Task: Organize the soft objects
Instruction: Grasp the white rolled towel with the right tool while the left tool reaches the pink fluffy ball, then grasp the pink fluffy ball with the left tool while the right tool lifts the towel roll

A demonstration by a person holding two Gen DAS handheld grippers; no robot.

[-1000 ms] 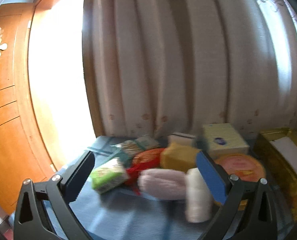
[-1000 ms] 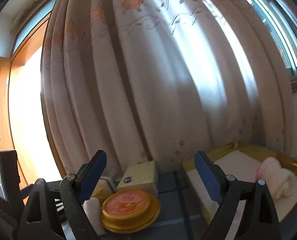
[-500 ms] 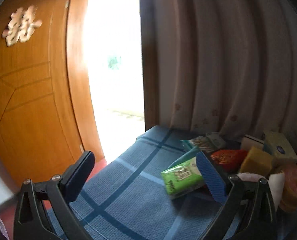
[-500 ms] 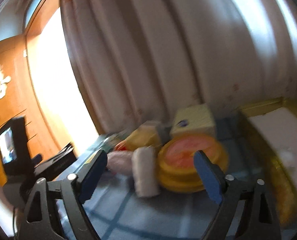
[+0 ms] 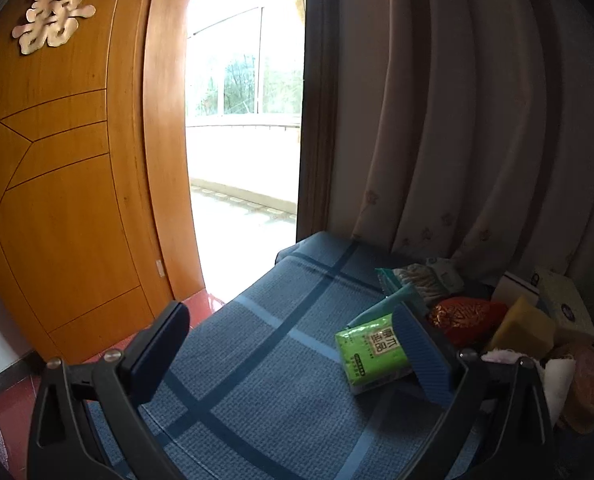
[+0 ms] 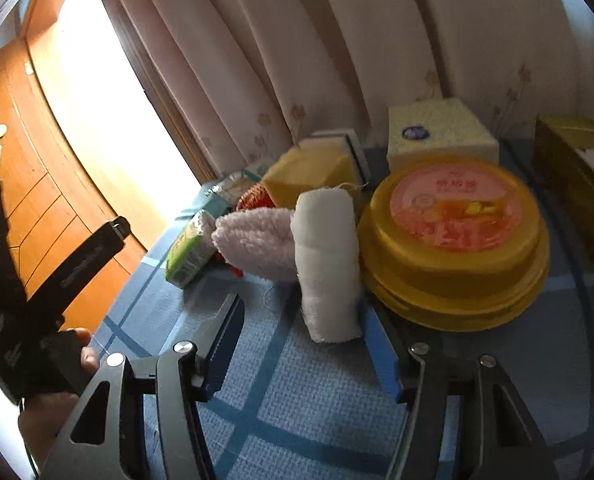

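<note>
A white rolled towel [image 6: 327, 268] lies on the blue checked cloth [image 6: 297, 400], beside a pink fluffy towel [image 6: 257, 240]. My right gripper [image 6: 301, 310] points down at the roll. Its jaws are closing with the roll's near end between them; the right pad is at the roll and a gap shows on the left side. In the left wrist view my left gripper [image 5: 289, 312] hangs open over the cloth [image 5: 257, 380] with nothing in it. A green tissue pack [image 5: 371, 354] lies just by its right finger. The pink towel [image 5: 501, 356] and white roll [image 5: 557, 384] sit further right.
A round yellow tin [image 6: 453, 232] touches the roll's right side. Behind are a yellow sponge [image 6: 309, 176], a tissue box [image 6: 437, 132], a red pouch [image 6: 255, 198] and the green pack [image 6: 189, 252]. A gold tray [image 6: 569, 168] stands right. A hand [image 6: 53, 412] is at left; curtains behind.
The right gripper tipped down and came in over the white roll, and its jaws narrowed. The left gripper swung left toward the door, then held still.
</note>
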